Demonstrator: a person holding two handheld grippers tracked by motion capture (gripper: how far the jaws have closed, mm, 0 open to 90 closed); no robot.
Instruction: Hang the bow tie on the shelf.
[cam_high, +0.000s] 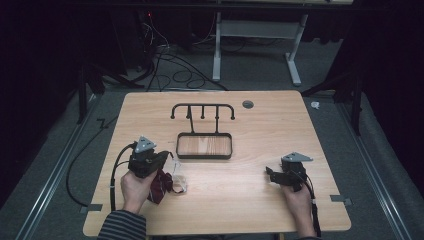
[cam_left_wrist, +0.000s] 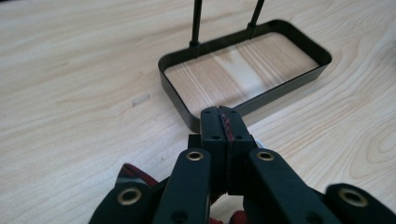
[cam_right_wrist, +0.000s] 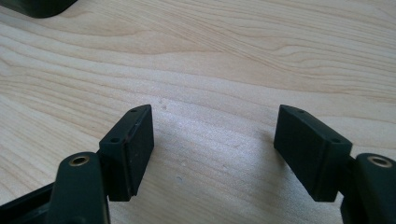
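The table carries one black rack with a tray base, one dark red cloth, and two grippers, left and right.

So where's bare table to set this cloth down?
Bare wood lies between the tray and the right hand-held gripper, and along the near edge. The tray floor is bare too. It's crowded around the left hand-held gripper holding the cloth.

In the left gripper view, the dark red plaid cloth is mostly hidden behind the shut black left gripper, only a thin red edge showing between the jaws. The thin black metal hook rack standing in the shallow black metal tray is cut off by the top edge. In the high view, a small clear item beside that cloth is too blurred to identify.
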